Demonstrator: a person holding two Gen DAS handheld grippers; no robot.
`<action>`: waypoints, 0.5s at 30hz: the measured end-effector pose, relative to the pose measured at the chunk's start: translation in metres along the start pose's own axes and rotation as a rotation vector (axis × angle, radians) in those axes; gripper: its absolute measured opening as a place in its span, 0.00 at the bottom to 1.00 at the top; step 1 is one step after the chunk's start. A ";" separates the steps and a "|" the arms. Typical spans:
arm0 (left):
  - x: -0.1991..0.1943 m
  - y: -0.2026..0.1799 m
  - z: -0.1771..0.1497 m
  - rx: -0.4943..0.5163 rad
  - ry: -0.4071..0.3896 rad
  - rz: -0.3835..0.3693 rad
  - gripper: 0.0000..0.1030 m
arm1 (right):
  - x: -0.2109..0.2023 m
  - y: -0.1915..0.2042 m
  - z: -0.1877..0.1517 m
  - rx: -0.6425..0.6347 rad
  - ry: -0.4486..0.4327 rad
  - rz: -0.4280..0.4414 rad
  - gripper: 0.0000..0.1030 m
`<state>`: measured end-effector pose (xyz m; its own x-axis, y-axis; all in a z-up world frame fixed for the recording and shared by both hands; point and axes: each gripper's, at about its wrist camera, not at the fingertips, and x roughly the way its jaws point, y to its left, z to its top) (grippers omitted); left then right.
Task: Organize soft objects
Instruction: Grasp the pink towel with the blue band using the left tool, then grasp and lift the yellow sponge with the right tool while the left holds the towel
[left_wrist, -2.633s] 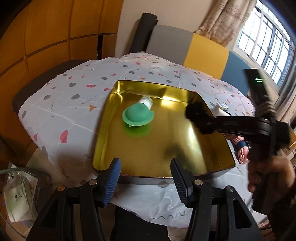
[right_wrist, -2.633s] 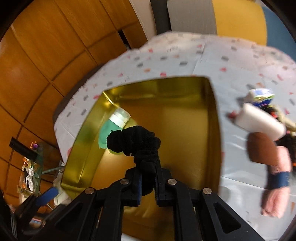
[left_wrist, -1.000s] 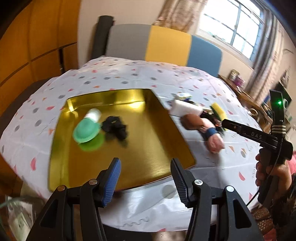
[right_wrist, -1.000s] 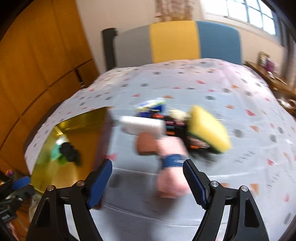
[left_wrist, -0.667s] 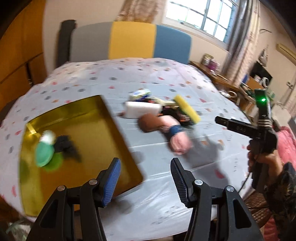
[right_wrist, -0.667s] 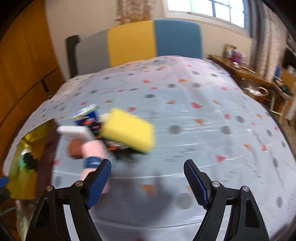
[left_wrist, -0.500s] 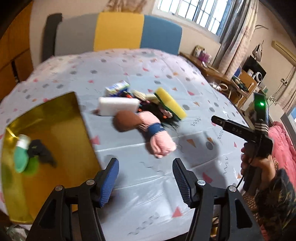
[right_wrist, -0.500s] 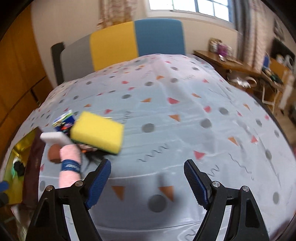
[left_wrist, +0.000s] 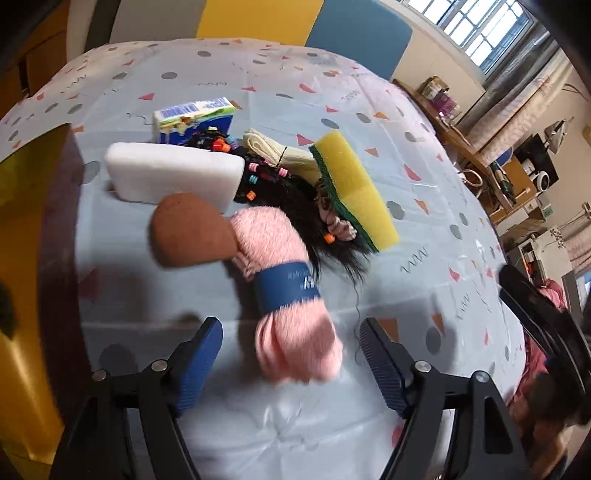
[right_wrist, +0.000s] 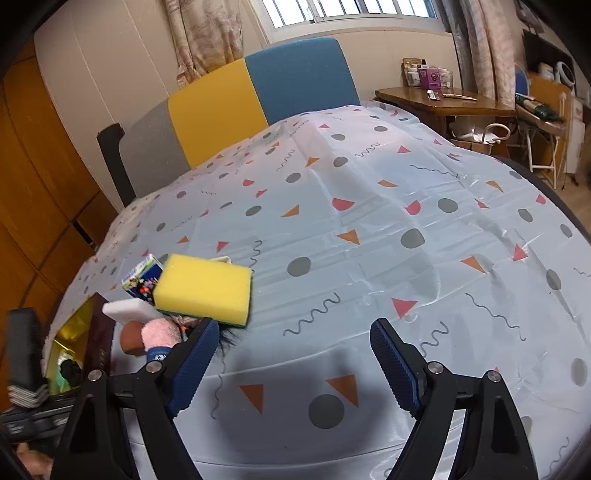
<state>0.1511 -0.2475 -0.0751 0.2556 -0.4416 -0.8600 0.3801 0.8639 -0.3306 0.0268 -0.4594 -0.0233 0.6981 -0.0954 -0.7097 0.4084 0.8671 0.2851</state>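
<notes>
Here the left gripper (left_wrist: 291, 354) has just been opening its jaws, and they stand wide above the near end of the pink yarn roll (left_wrist: 291, 302), without touching it. The yarn lies on the tablecloth (left_wrist: 406, 184) beside a brown pad (left_wrist: 188, 230), near the yellow sponge (left_wrist: 354, 188). The right gripper (right_wrist: 291, 363) has also been widening, with nothing between its jaws.

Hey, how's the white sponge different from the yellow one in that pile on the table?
The white sponge is plain white all through; the yellow sponge has a dark green scrub layer on one face. The white sponge lies low beside the brown pad; the yellow sponge is propped at a tilt on the black hairpiece. Both are rectangular blocks, outside the gold tray.
</notes>
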 end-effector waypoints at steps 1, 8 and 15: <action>0.006 0.000 0.003 -0.006 -0.001 0.014 0.76 | -0.001 0.000 0.000 0.005 0.001 0.005 0.83; 0.030 0.000 0.013 0.006 0.002 0.055 0.46 | 0.000 0.002 0.001 0.004 0.001 0.015 0.83; 0.012 -0.011 -0.025 0.119 0.006 -0.037 0.35 | 0.003 -0.001 0.000 0.005 0.014 -0.004 0.83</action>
<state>0.1273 -0.2565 -0.0911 0.2339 -0.4707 -0.8507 0.4921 0.8119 -0.3140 0.0285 -0.4606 -0.0253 0.6879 -0.0921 -0.7200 0.4142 0.8643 0.2852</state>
